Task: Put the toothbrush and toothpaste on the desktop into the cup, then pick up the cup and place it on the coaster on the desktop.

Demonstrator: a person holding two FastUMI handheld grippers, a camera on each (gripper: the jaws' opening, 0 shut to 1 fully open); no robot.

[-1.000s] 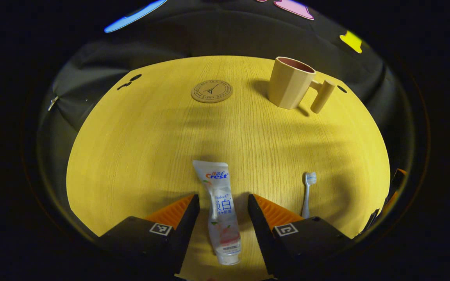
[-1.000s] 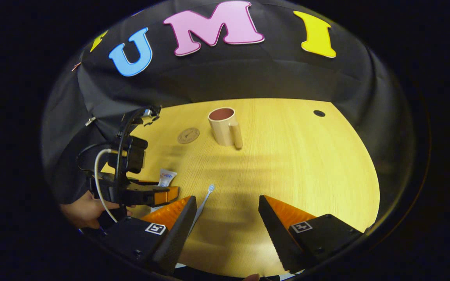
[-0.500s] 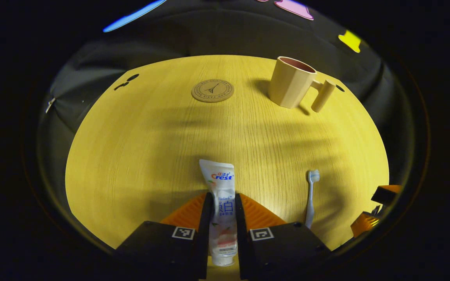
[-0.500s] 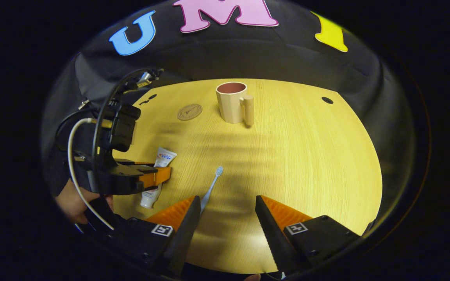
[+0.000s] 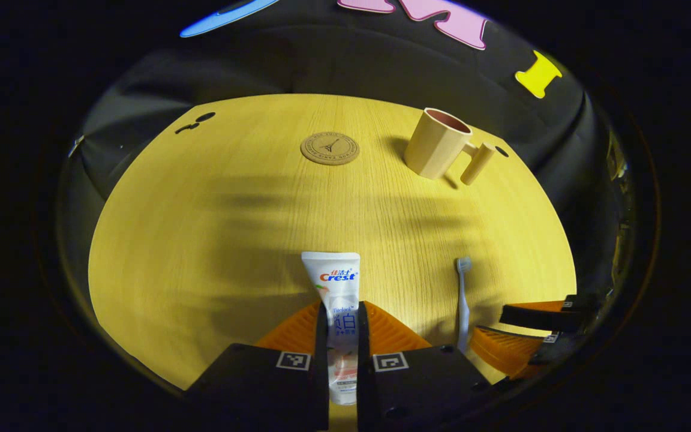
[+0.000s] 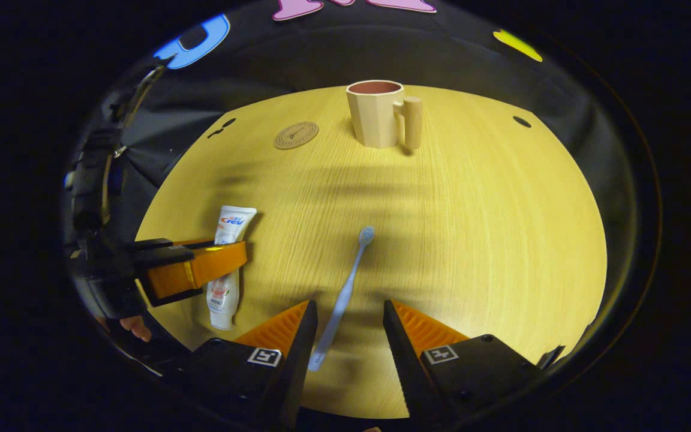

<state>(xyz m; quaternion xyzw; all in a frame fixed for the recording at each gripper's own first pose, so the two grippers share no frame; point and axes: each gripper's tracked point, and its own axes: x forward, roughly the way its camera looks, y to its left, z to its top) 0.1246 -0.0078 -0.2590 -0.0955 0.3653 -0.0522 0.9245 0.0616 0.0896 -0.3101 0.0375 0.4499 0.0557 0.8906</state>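
A white toothpaste tube lies on the wooden desktop, and my left gripper is shut on its lower half. In the right gripper view the same tube shows at the left, held by the left gripper. A pale toothbrush lies on the desk, its handle between the open fingers of my right gripper, which do not touch it. In the left gripper view the toothbrush lies beside the right gripper. The beige cup stands upright at the far side. The round coaster lies left of it.
Small dark holes mark the desktop's far left corner, and another hole sits at the far right. Black cloth surrounds the desk's edges. A person's fingers show under the left gripper. Open desk lies between the tube and the cup.
My left gripper closed on the toothpaste tube. My right gripper moved forward and down, so the toothbrush handle now lies between its open fingers.
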